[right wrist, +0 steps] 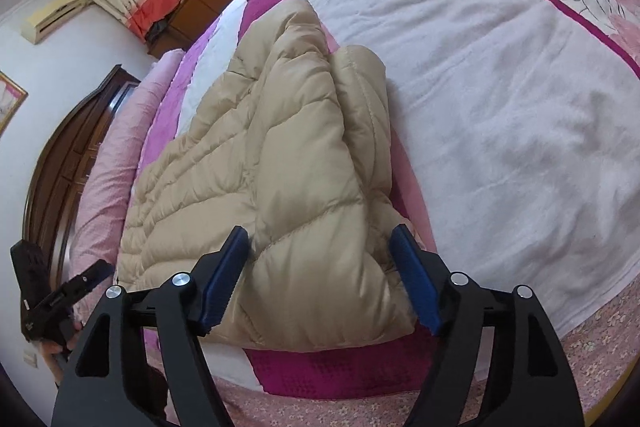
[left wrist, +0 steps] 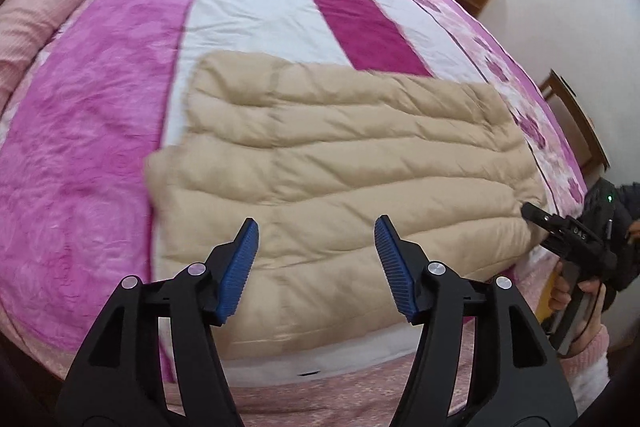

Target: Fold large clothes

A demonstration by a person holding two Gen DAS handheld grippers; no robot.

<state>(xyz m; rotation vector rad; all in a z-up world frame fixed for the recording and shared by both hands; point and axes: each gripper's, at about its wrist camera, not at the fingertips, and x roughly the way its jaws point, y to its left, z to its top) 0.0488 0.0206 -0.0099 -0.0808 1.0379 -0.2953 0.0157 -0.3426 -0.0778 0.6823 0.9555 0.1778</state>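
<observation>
Beige quilted jacket (left wrist: pixel 328 163) lies folded on the bed (left wrist: pixel 80 155), near its front edge. Left tongs (left wrist: pixel 316 227) stand apart above the jacket, holding nothing. Right tongs (right wrist: pixel 320 239) stand apart, straddling the jacket's bunched end, not clamped.

Lettering on one gripper only

In the left wrist view, the black plastic two-finger right gripper (left wrist: pixel 532 213) at the right edge carries small pale letters on its side, seen tilted and reading roughly "DAS"; they are too small to be sure of. In the right wrist view, the black plastic left gripper (right wrist: pixel 102 269) at the lower left shows a small white mark near its handle that cannot be read. No other text, brand or number is legible.
</observation>
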